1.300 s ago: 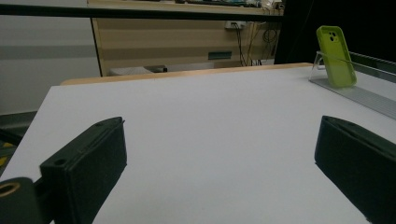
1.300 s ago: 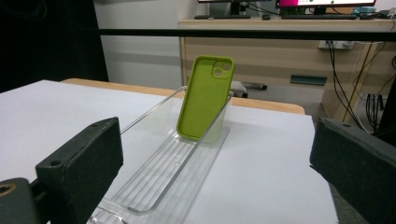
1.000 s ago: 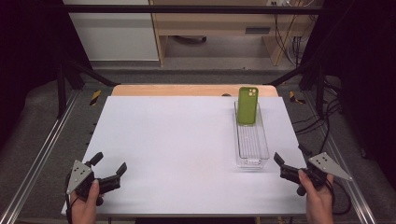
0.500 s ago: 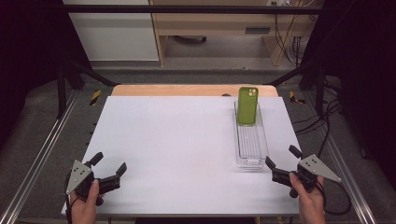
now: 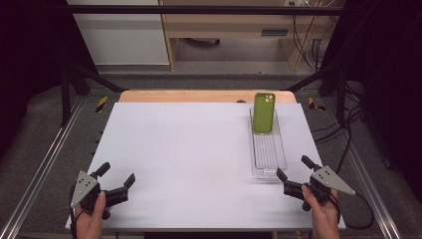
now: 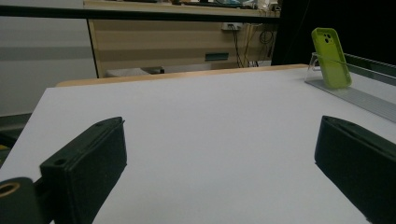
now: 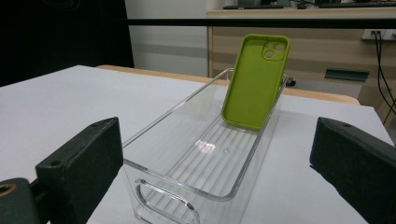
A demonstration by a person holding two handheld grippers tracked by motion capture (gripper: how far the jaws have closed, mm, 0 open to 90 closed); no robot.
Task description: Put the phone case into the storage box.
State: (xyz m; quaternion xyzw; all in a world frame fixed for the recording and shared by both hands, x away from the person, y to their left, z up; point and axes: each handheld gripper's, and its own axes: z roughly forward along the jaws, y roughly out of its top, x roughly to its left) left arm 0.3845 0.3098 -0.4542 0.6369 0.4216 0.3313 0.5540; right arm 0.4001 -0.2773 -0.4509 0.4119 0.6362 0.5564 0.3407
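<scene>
High view: the right gripper (image 5: 293,175), jaws spread and empty, is placed just before the near end of the long clear plastic bin (image 5: 268,152); the green phone case (image 5: 263,112) leans at its far end, straight ahead along the bin's axis. The left gripper (image 5: 115,177), also spread, is set well apart.

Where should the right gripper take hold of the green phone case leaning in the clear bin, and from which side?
Probably the green phone case by its top edge, coming from above: it leans near upright against the far end wall of the clear bin, so its top stands clear of the rim. The open right gripper sits just before the bin's near end.
</scene>
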